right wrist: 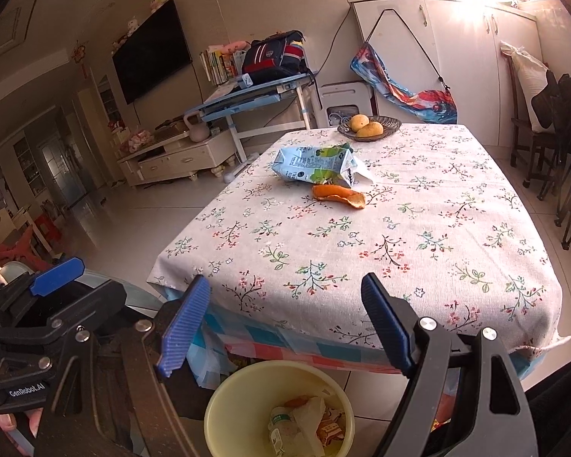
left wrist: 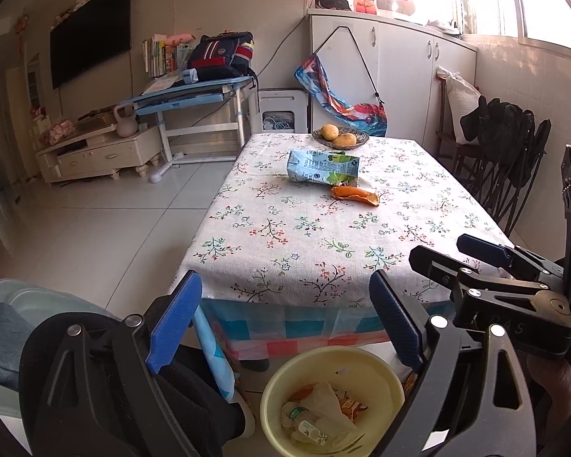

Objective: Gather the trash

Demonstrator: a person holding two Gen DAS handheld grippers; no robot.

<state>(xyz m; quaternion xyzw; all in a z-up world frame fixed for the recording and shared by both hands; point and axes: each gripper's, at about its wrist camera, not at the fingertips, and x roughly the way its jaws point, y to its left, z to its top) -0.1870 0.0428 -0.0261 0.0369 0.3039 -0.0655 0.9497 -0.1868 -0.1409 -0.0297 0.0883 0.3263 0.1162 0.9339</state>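
Trash left on the bench (left wrist: 323,251) is two pieces: a crumpled drink carton (left wrist: 322,167) lying on its side toward the far half of the flowered cloth, and a curl of orange peel (left wrist: 354,195) just in front of it, nearly touching its near edge. Beyond them, at the far end, a shallow dish (left wrist: 340,138) holds yellow fruit. On the floor against the near end of the bench stands a pale yellow bin (left wrist: 331,400), already holding a plastic bottle, wrappers and other scraps.

Both claws hang over that bin, short of the bench edge and well apart from the carton and peel. The left claw (left wrist: 285,323) has its blue pads spread wide with nothing between them. The right claw (right wrist: 285,323) is likewise wide apart and empty. Each shows in the other's view, side by side.
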